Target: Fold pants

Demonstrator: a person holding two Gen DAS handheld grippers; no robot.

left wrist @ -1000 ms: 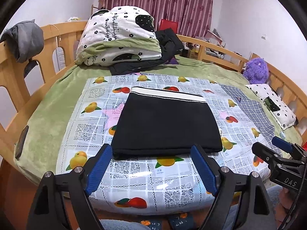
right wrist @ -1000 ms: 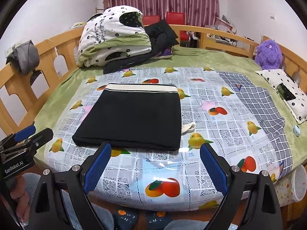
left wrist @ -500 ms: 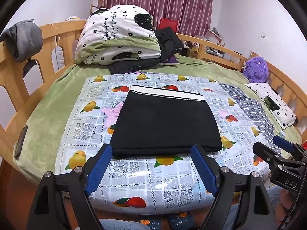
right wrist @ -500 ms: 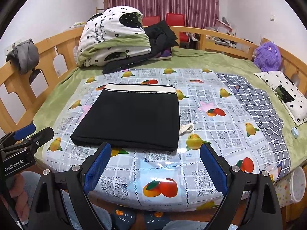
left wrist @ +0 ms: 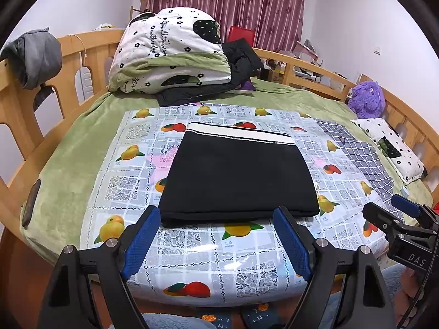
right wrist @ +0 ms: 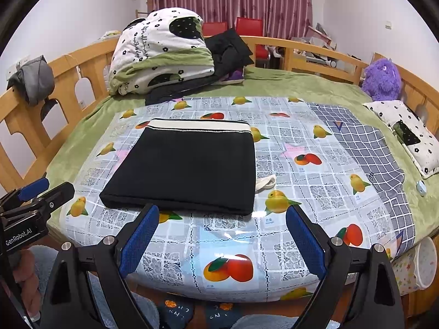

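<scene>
A: What is seen of the pants (left wrist: 237, 175), and how many pieces are counted?

B: One pair is counted, black, folded into a flat rectangle with a white waistband at its far edge. It is laid on the fruit-printed cloth (left wrist: 192, 257) spread over the bed (left wrist: 68, 148). One white loop (right wrist: 265, 183) is seen just beside its right edge.

A: And the grippers?

B: Two are counted. The left gripper (left wrist: 216, 240) is held near the pants' near edge, jaws wide, nothing between them. The right gripper (right wrist: 222, 240) is held likewise, jaws wide and empty.

A: Has anything been changed since a second ago?

B: Hardly anything; the pants are left where they were, and both grippers are kept as wide as before.

A: What else is found around the pants?

B: Beyond them one rolled quilt (left wrist: 170, 52) is stacked against dark clothing (left wrist: 241, 57). To their right one purple plush toy (left wrist: 367, 98) and one small pillow (left wrist: 395, 148) are seen. A white bin (right wrist: 419, 266) is visible below the bed's right corner; its contents cannot be told.
</scene>
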